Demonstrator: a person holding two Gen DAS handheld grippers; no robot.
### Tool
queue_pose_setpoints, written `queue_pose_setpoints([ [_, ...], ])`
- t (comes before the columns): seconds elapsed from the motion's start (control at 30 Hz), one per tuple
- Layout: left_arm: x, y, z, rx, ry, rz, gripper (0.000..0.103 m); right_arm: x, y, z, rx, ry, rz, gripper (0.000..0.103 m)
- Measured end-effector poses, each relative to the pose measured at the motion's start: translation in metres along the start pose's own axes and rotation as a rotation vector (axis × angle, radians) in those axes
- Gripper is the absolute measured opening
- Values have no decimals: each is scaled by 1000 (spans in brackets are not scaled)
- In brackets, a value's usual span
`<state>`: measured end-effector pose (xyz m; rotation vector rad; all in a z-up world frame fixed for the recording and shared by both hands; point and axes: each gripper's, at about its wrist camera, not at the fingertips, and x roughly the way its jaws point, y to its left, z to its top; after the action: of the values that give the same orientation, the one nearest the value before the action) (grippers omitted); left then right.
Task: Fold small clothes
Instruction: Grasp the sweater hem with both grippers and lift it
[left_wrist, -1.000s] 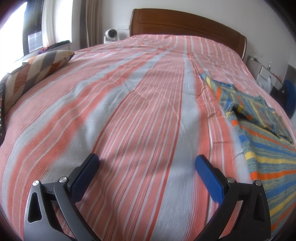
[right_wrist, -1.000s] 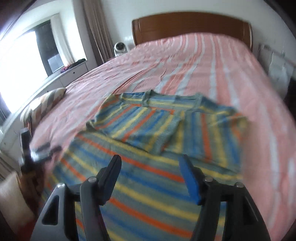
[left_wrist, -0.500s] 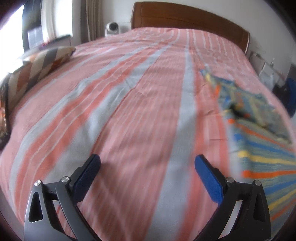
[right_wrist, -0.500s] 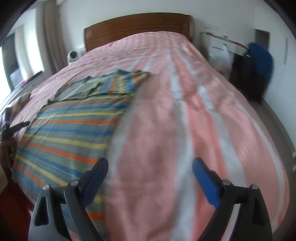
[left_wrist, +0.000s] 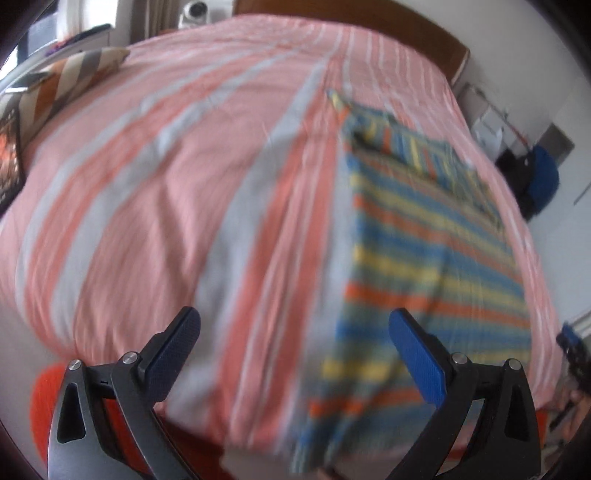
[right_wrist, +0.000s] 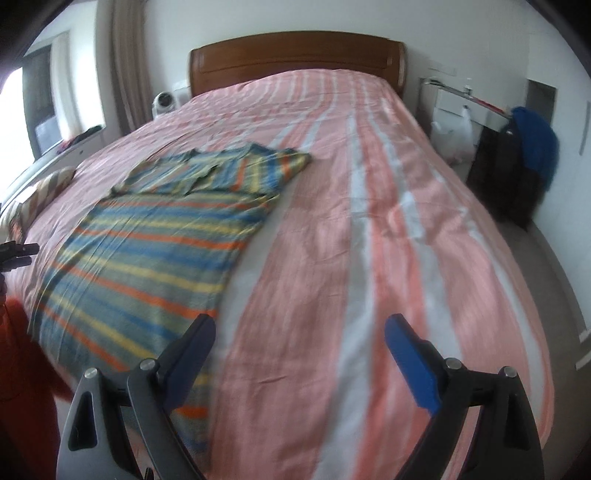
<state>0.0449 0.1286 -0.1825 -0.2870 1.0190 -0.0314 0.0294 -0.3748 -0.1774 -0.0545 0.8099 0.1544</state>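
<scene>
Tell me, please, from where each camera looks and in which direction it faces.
Left wrist: sits on the left tongs, facing down the bed; the striped shirt lies to the right; red clothing shows below.
Right wrist: sits on the right tongs, facing the headboard; the shirt lies to the left.
Shared: bed, shirt, pillow.

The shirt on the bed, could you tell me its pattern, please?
Blue, yellow and orange stripes on the shirt, clearest in the right wrist view.

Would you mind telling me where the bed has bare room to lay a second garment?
The bedspread is bare between the striped shirt and the bed's edge on the dark-bag side, and up toward the headboard. On the shirt's other side it is bare as far as the chevron pillow.
</scene>
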Motion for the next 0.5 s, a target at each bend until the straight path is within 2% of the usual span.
queue_pose_setpoints([
  [0.13, 5, -10, -34, 71, 124, -10, 102, -9, 23, -11, -67, 81, 110, 92],
  [0.3, 17, -27, -58, 160, 213, 17, 100, -5, 44, -48, -52, 260, 311, 92],
  [0.4, 17, -34, -60, 187, 217, 26, 88, 2, 50, -63, -34, 292, 306, 92],
  [0.5, 23, -28, -58, 164, 238, 37, 82, 14, 44, -66, 50, 304, 350, 87],
])
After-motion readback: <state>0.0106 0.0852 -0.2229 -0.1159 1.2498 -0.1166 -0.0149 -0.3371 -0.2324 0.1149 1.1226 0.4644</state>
